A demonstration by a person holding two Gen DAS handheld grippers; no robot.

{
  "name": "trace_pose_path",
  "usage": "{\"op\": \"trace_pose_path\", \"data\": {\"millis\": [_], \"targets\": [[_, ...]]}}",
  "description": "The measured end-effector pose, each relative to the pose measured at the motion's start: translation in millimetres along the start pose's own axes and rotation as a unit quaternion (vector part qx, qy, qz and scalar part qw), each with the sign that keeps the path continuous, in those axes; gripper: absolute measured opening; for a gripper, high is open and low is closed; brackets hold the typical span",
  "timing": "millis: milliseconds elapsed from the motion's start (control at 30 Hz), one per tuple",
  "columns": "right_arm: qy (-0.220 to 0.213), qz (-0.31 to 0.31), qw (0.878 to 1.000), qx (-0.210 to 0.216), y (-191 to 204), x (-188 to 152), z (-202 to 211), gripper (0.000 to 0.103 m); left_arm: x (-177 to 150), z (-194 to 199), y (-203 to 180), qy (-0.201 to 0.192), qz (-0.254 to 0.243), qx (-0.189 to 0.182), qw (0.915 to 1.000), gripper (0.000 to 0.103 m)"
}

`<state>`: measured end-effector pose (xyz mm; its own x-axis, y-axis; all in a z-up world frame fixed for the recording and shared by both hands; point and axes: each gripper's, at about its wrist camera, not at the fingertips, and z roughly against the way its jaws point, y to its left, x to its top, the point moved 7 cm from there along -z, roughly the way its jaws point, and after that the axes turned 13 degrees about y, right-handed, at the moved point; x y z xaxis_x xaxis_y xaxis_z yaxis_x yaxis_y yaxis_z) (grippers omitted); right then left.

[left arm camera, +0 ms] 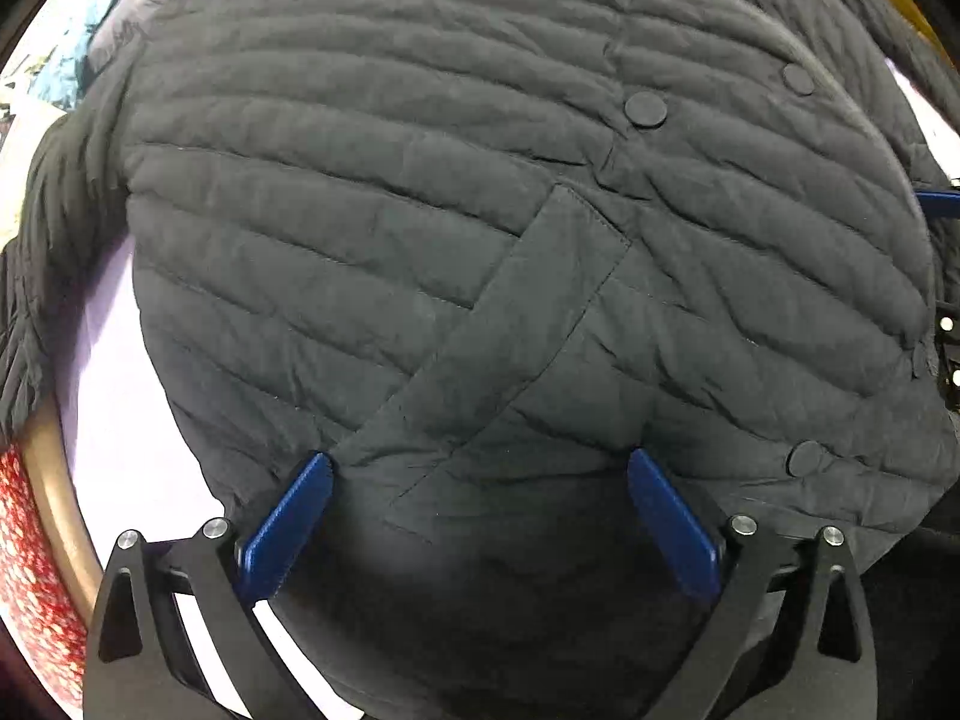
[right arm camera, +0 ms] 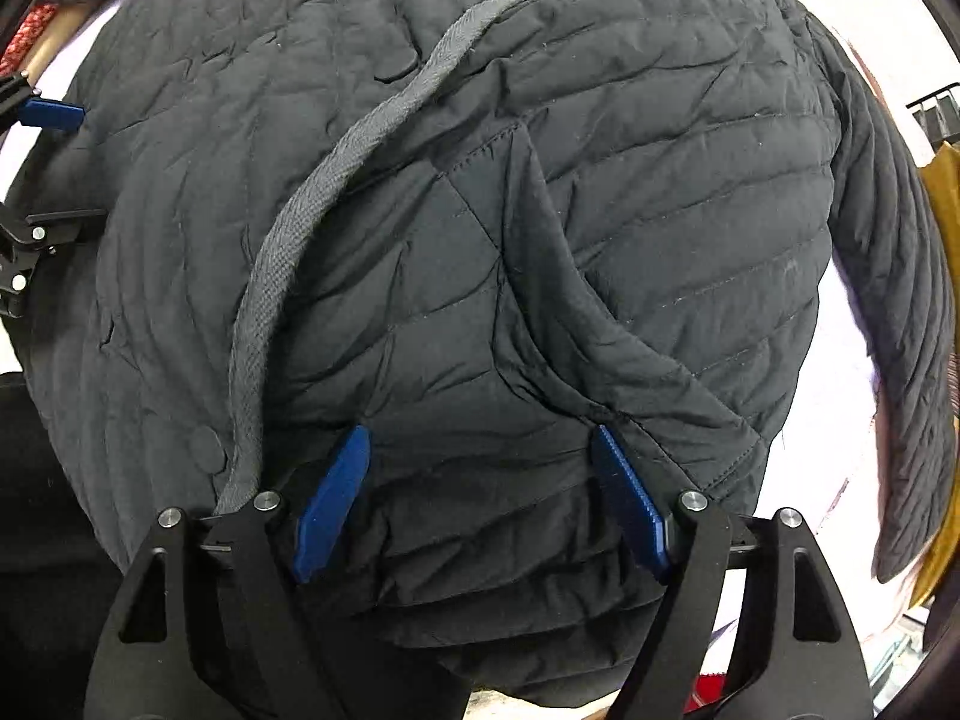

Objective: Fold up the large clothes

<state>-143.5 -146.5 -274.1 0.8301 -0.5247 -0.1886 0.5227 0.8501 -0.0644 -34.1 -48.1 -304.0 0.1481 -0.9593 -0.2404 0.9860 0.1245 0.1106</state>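
Both grippers open, empty | left gripper (left arm camera: pixel 480 468), right gripper (right arm camera: pixel 480 444) over quilted jacket (left arm camera: pixel 420 180) | no readable writing

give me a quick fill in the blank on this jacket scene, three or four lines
1. The jacket is quilted and dark ____ in colour.
2. The pads of the left tool are ____ in colour.
3. The right tool has its jaws ____, gripping nothing.
4. The grey edge tape shows in the ____ wrist view.

Missing words: grey; blue; open; right

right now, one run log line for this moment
left gripper: open | right gripper: open | dark quilted puffer jacket: flat under both, ungripped
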Motion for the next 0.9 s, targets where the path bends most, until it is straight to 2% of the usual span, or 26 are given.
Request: {"op": "trace_pose_path", "data": {"millis": [100, 200, 300, 367, 433, 533, 633, 700, 733, 867, 900], "targets": [[-0.002, -0.016, 1.0, 0.004, 0, 0, 2, 0.077, 11, -4, 0, 0.034, 0.001, -0.006, 0.9994, 0.098], [-0.006, -0.032, 0.999, 0.011, -32, -11, 10, 0.077, 23, -1, 1, 0.058, -0.007, 0.0, 0.9983, 0.097], [-0.042, -0.073, 0.996, 0.041, -53, -15, 37, 0.077, 35, 21, 1, 0.025, -0.015, 0.025, 0.9993, 0.096], [-0.074, -0.119, 0.987, 0.079, -71, -17, 56, 0.077, 40, 35, -1, 0.006, -0.021, 0.024, 0.9995, 0.096], [-0.111, -0.163, 0.975, 0.104, -95, -18, 74, 0.077, 48, 52, -1, -0.019, -0.024, 0.028, 0.9991, 0.096], [-0.149, -0.242, 0.953, 0.108, -143, -26, 90, 0.077, 65, 73, -1, -0.044, -0.022, 0.032, 0.9983, 0.096], [-0.17, -0.335, 0.916, 0.136, -198, -42, 85, 0.077, 82, 88, 1, -0.054, -0.003, 0.022, 0.9983, 0.096], [-0.167, -0.402, 0.883, 0.177, -229, -57, 68, 0.077, 89, 97, -2, -0.063, 0.013, 0.016, 0.9978, 0.096], [-0.169, -0.433, 0.862, 0.2, -248, -66, 61, 0.077, 87, 99, -2, -0.066, 0.017, 0.012, 0.9976, 0.096], [-0.175, -0.513, 0.811, 0.218, -288, -99, 39, 0.077, 77, 89, 0, -0.061, 0.032, 0.012, 0.9975, 0.096], [-0.18, -0.533, 0.793, 0.233, -301, -108, 35, 0.077, 70, 88, 0, -0.06, 0.037, 0.011, 0.9974, 0.096]]}}
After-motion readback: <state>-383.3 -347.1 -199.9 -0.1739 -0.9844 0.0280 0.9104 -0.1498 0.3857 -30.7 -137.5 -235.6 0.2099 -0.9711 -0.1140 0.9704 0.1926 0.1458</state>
